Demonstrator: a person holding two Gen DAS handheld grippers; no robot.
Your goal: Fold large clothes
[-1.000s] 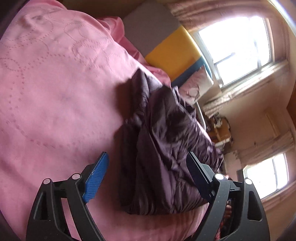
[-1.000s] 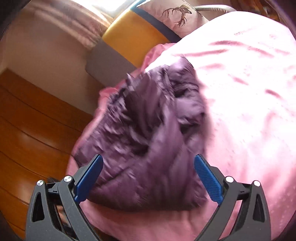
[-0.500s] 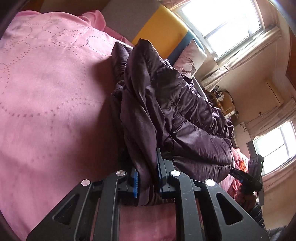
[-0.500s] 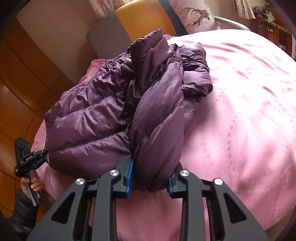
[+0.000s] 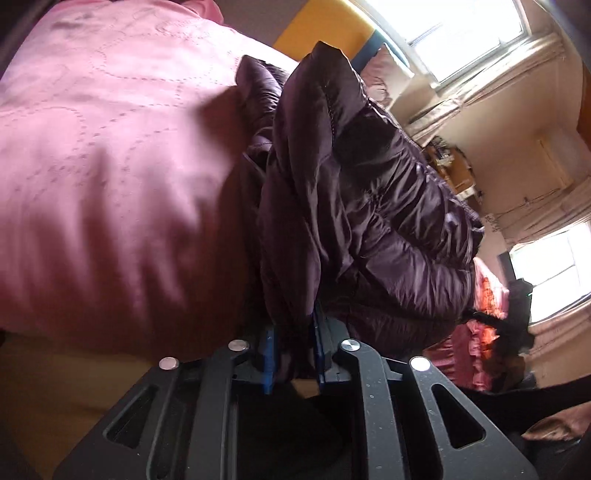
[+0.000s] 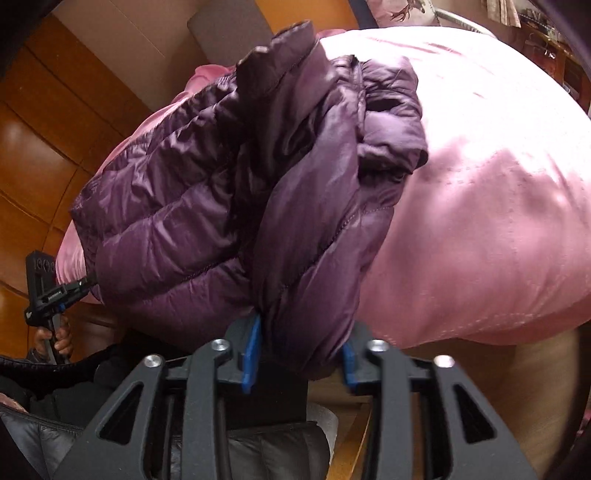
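A dark purple puffer jacket (image 5: 362, 206) lies bunched on a pink quilted bed cover (image 5: 110, 155). My left gripper (image 5: 293, 354) is shut on the jacket's near edge, cloth pinched between its blue pads. In the right wrist view the same jacket (image 6: 229, 192) hangs off the bed's front edge, and my right gripper (image 6: 299, 354) is shut on a thick fold of it. The left gripper (image 6: 48, 291) also shows at the far left of the right wrist view, held in a hand.
The pink bed cover (image 6: 480, 206) fills the right of the right wrist view. A yellow and grey headboard (image 5: 317, 26) and a pillow (image 5: 380, 85) stand at the bed's far end. Wooden wall panels (image 6: 44, 122) are to the left. Bright windows (image 5: 469, 33) lie beyond.
Both grippers went from open over the jacket to shut on its near edge. Since then they have pulled back toward the bed's front edge, dragging the jacket with them.
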